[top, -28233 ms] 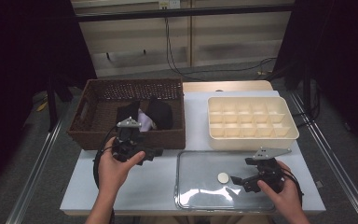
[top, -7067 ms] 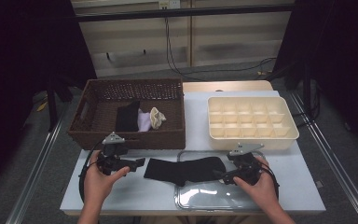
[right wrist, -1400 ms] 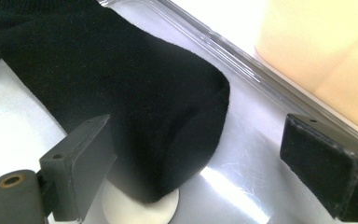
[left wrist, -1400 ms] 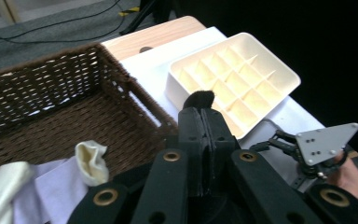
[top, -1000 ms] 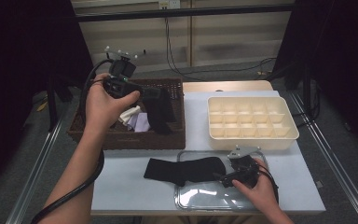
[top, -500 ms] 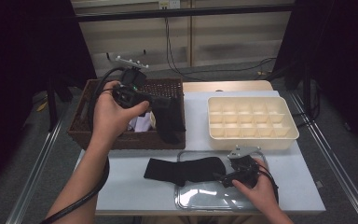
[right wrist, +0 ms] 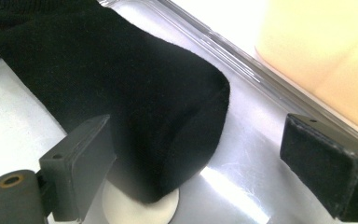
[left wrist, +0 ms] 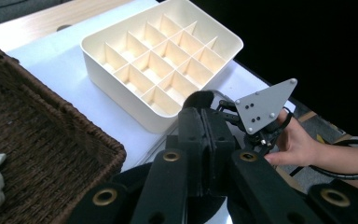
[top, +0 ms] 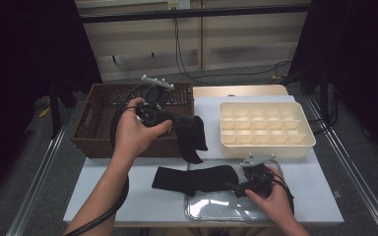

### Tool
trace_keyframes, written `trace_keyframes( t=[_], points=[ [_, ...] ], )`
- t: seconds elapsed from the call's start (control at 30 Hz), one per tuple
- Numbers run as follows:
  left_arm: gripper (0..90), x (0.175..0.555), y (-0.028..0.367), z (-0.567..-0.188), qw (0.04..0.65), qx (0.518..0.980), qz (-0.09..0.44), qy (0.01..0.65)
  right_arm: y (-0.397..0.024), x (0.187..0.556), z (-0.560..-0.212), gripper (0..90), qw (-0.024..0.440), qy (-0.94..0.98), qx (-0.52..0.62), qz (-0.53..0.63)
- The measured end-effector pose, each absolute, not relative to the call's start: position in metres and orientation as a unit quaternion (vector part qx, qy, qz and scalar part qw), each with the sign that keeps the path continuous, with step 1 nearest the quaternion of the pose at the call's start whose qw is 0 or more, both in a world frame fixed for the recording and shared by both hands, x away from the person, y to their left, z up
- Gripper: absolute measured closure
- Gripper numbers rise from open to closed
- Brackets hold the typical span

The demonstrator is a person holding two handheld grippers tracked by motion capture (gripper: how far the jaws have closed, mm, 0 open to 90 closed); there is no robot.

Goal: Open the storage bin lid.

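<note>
A: Sock, black and knitted, is shown in the high view hanging limp from the left gripper, whose jaws are closed on its upper end, above the front wall of the woven brown basket. A second black sock is seen laid flat, half on the white table, half on the clear plastic tray, with the right gripper at its end.

B: And the left gripper view?

A: Dark fabric is seen pinched between the shut jaws; beyond it the cream compartment box, rigid and gridded, is shown.

B: The right gripper view?

A: Wide-open jaws are shown either side of the rounded sock end, unpressed. The step is judged to be pairing: the hanging sock would next be lowered alongside the flat one.
</note>
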State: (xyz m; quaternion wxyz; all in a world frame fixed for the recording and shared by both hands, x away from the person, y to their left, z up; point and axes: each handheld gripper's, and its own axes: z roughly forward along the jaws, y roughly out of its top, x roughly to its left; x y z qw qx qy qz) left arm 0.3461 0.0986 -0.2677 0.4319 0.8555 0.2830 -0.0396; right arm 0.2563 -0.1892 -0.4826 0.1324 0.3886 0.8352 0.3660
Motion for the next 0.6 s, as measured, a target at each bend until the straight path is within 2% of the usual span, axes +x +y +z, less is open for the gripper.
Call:
trace_keyframes(
  t=[0.2,0.37,0.6],
  points=[
    [86.3,0.346,0.090,-0.285,0.430,0.856,-0.055,0.283,-0.189,0.256,-0.483,9.6,0.131,0.835,0.389,0.366],
    [77.8,0.347,0.092,-0.299,0.421,0.861,-0.054,0.281,-0.189,0.256,-0.482,9.6,0.130,0.836,0.390,0.365],
    [72.1,0.342,0.103,-0.320,0.405,0.865,-0.043,0.293,-0.189,0.256,-0.483,9.5,0.131,0.836,0.389,0.365]
  ],
)
